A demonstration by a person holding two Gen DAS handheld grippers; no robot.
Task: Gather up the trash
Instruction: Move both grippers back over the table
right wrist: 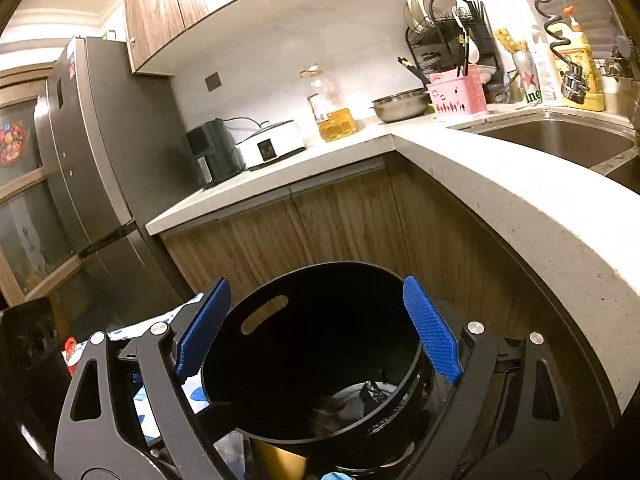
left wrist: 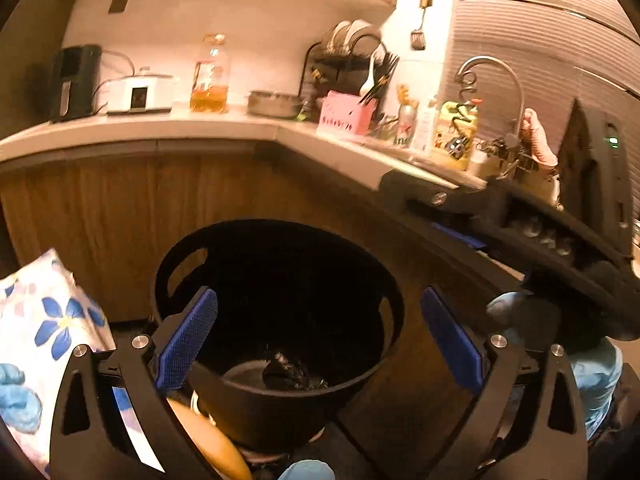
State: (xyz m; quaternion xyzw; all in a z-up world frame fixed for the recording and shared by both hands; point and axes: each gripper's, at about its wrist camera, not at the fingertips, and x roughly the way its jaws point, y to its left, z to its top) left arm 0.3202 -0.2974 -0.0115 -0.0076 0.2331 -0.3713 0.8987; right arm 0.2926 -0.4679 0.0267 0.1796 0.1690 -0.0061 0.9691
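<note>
Fridge [right wrist: 92,152] stands at the left end of the kitchen, dark steel, doors closed. L-shaped white desk [right wrist: 500,184] wraps the corner over wood cabinet fronts; sink [right wrist: 560,140] is set into its right leg. On the desk, back row: dish rack [right wrist: 444,36], air fryer [right wrist: 208,152], white cooker [right wrist: 272,144], oil bottle [right wrist: 334,108] about a third full, steel bowl [right wrist: 400,104], pink caddy [right wrist: 458,94].

Black trash bin [left wrist: 280,320] sits on the floor in front of the cabinets, round, with handle slots near the rim. Both wrist views look down into it. Crumpled dark trash [left wrist: 292,372] lies at the bottom of the bin, touching nothing else.

Left tongs [left wrist: 320,336] spread wide over the bin mouth, nothing between the blue pads. Right tongs [right wrist: 316,328] also spread wide over the bin, pads clear, empty. The right unit's body shows at the right edge of the left view, above the bin.

Floral fabric [left wrist: 44,320] at lower left, beside the bin. Blue-gloved hand [left wrist: 16,396] visible at the left edge.
</note>
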